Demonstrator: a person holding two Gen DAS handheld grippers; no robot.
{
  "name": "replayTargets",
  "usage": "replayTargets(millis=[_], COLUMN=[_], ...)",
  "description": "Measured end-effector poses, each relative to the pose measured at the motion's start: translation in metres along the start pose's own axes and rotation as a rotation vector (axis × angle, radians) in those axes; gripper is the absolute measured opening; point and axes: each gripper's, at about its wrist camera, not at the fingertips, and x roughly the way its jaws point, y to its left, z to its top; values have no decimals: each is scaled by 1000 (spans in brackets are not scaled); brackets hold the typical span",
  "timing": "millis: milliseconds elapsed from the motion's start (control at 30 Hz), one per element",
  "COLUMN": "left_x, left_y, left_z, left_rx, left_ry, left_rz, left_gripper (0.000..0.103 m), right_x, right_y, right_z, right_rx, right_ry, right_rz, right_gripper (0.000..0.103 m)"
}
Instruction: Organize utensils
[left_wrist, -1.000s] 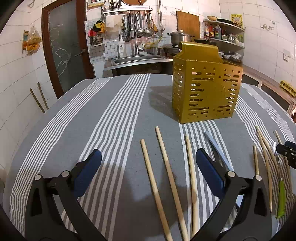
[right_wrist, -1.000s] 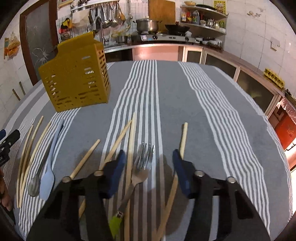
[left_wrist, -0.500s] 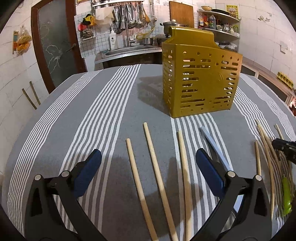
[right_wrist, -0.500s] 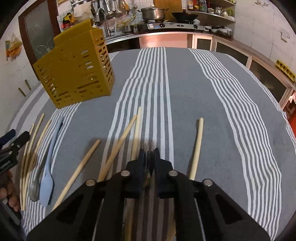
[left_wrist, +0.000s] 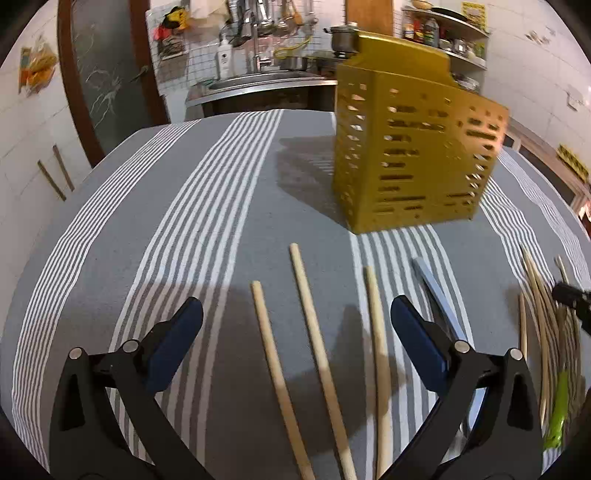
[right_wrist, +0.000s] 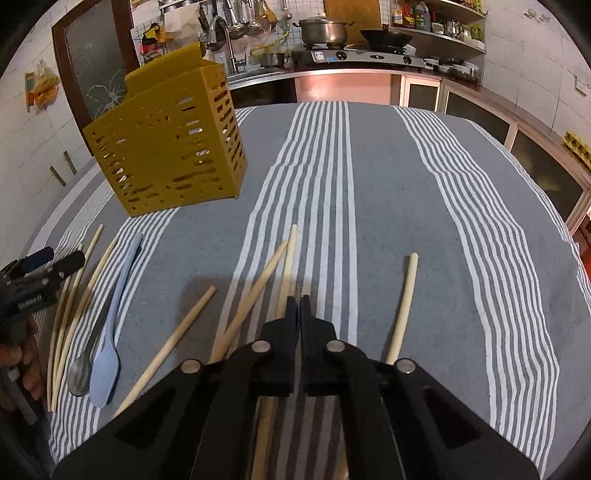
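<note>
While the left tongs (left_wrist: 295, 332) gape empty, the right tongs (right_wrist: 298, 306) clench the fork (right_wrist: 297, 290).

One yellow slotted plastic utensil holder (right_wrist: 166, 144) stands ahead and left of the right-hand tool. Eight pale wooden chopsticks (right_wrist: 255, 291) lie on the cloth: four beside that tool's tips, four far to its left. One light-blue plastic spatula (right_wrist: 110, 332) and one steel spoon (right_wrist: 79, 371) lie among those.
</note>
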Motion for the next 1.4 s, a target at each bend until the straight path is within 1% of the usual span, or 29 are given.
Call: replayTargets(millis=[133,200,267,333,367,400,433,467,500,567,700,867,1000,1167,1333,1400], left_x=[6,11,18,26,28,28,28,28,28,30,28,10,3,-14,-40,-42], left_y=[-2,-3,-2,-5,-6,-6,-6,-7,-9,-8,-2,1,6,16,22,24], left_z=[6,8,8,7,6,5,5,5,5,3,7,12,11,16,16,17], left_rx=[1,2,0,11,19,22,20,27,53,72,40,30,7,-22,-27,-26], left_ry=[19,24,42,79,87,85,90,98,97,95,106,54,58,13,-43,-52], left_rz=[8,25,26,29,29,24,10,2,2,-7,-51,-71,-103,-122,-141,-137], left_gripper=[80,75,63,39,36,26,11,11,8,7,5,5,5,5,5,5], right_x=[1,2,3,3,3,3,2,1,1,0,-3,-13,-19,-29,-43,-49], right_y=[0,0,0,-1,-2,-3,-4,-5,-4,-3,1,1,0,3,6,8], right_z=[2,4,6,8,9,11,12,13,14,15,17,18,18,17,18,18], right_rx=[-3,-7,-8,-8,-6,-5,-3,-1,-2,-9,-13,-15,-11,-15,-16,-19], right_ry=[-3,-8,-8,-6,-8,-10,-12,-15,-17,-22,-32,-52,-62,-79,-114,-123], right_rz=[-4,-15,-24,-35,-40,-44,-46,-43,-41,-39,-32,-35,-35,-31,-21,-18], right_gripper=[2,2,2,2,2,2,2,2,2,2,2,2,2,2,2,2])
